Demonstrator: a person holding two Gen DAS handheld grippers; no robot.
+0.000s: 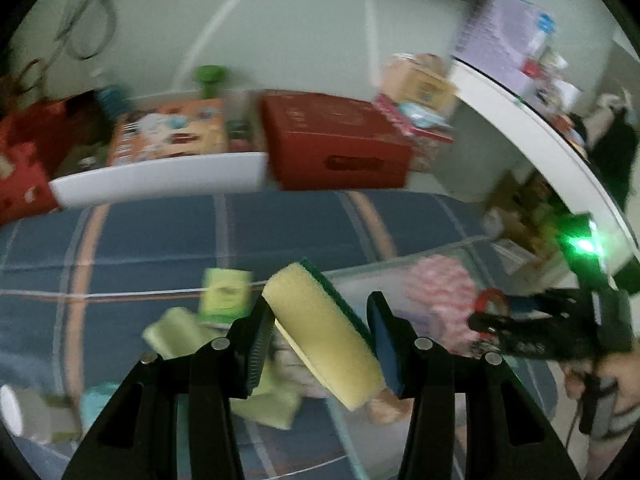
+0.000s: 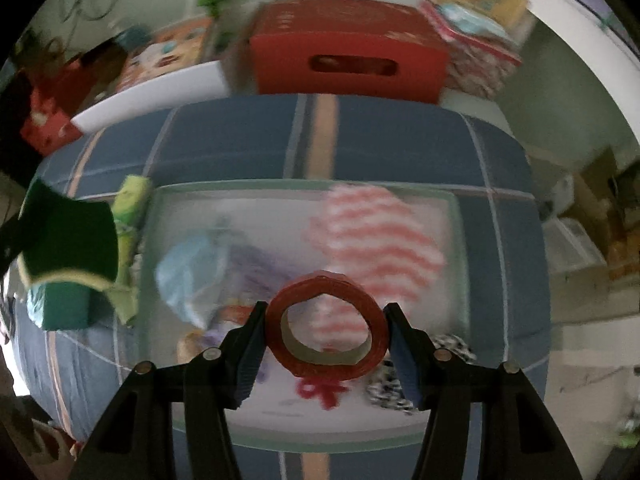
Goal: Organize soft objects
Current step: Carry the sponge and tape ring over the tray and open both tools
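**Both grippers loaded above a clear bin on a blue plaid bed.**

The left gripper [image 1: 320, 320] has its fingers closed on a yellow sponge [image 1: 324, 332] with a green scouring face, carried tilted near the bin's left edge. The right gripper [image 2: 326, 328] clamps a red tape roll [image 2: 326, 326] over the bin's [image 2: 456, 208] near edge. Inside the bin lie a pink striped cloth [image 2: 376, 236], a pale blue cloth [image 2: 188, 268] and a black-and-white fabric piece [image 2: 388, 384] at the near right corner. More sponges [image 1: 176, 332] and a green packet [image 1: 226, 292] lie on the bed [image 1: 160, 236] left of the bin. The sorting appears partly done; the two held items and the loose ones remain to be placed.
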